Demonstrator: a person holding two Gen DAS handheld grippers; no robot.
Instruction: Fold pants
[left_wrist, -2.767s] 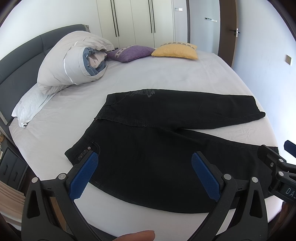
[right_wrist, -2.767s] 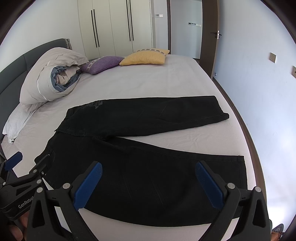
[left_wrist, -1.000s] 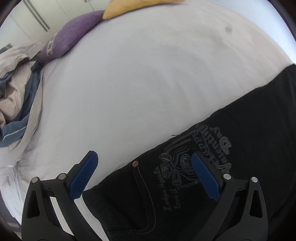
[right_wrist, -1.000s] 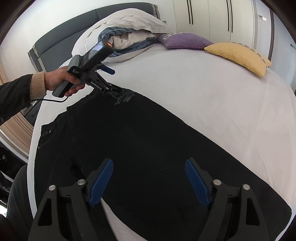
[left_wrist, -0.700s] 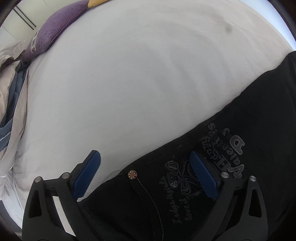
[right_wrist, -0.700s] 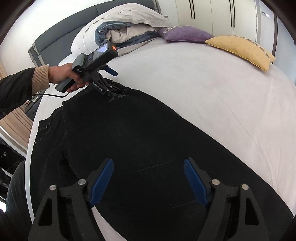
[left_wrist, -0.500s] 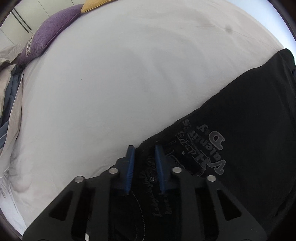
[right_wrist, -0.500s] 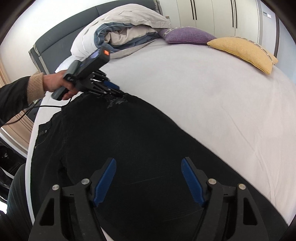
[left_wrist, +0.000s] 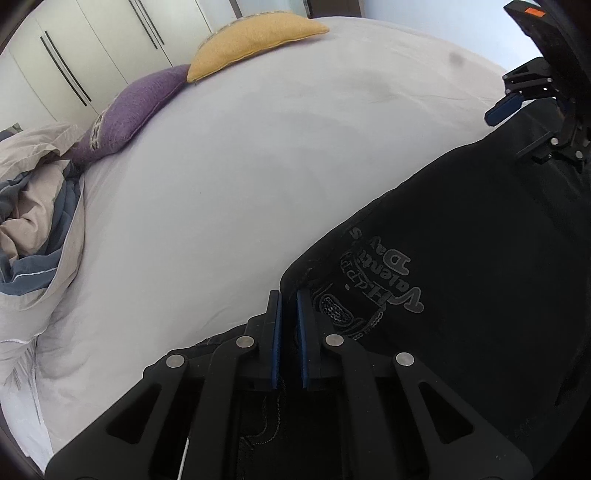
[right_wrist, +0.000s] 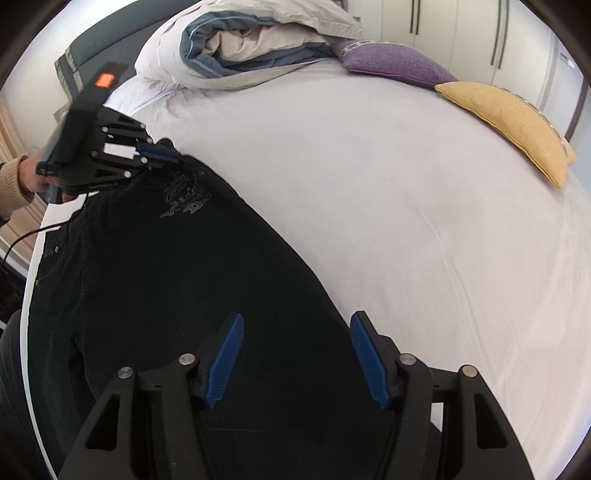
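Black pants (left_wrist: 461, 295) lie spread on the white bed sheet (left_wrist: 258, 166), grey print near the waist. My left gripper (left_wrist: 288, 295) is shut on the far corner of the waistband; the cloth bunches up between its blue pads. The right wrist view shows the same grip, left gripper (right_wrist: 159, 153) on the pants (right_wrist: 166, 295), with a hand (right_wrist: 33, 177) in a tan cuff behind it. My right gripper (right_wrist: 295, 321) hovers low over the far edge of the upper leg. Its jaws are closing, the cloth's edge lies between them, and the pads do not press on it.
A rolled duvet (right_wrist: 243, 40) lies at the head of the bed by the grey headboard (right_wrist: 96, 48). A purple cushion (right_wrist: 391, 61) and a yellow cushion (right_wrist: 517, 122) sit along the far side. White wardrobes (left_wrist: 74, 55) stand behind. Bare sheet (right_wrist: 406, 184) stretches beyond the pants.
The left gripper went from wide open over the printed waist corner to shut on it. The right gripper came down closer to the leg's far edge and its jaws narrowed.
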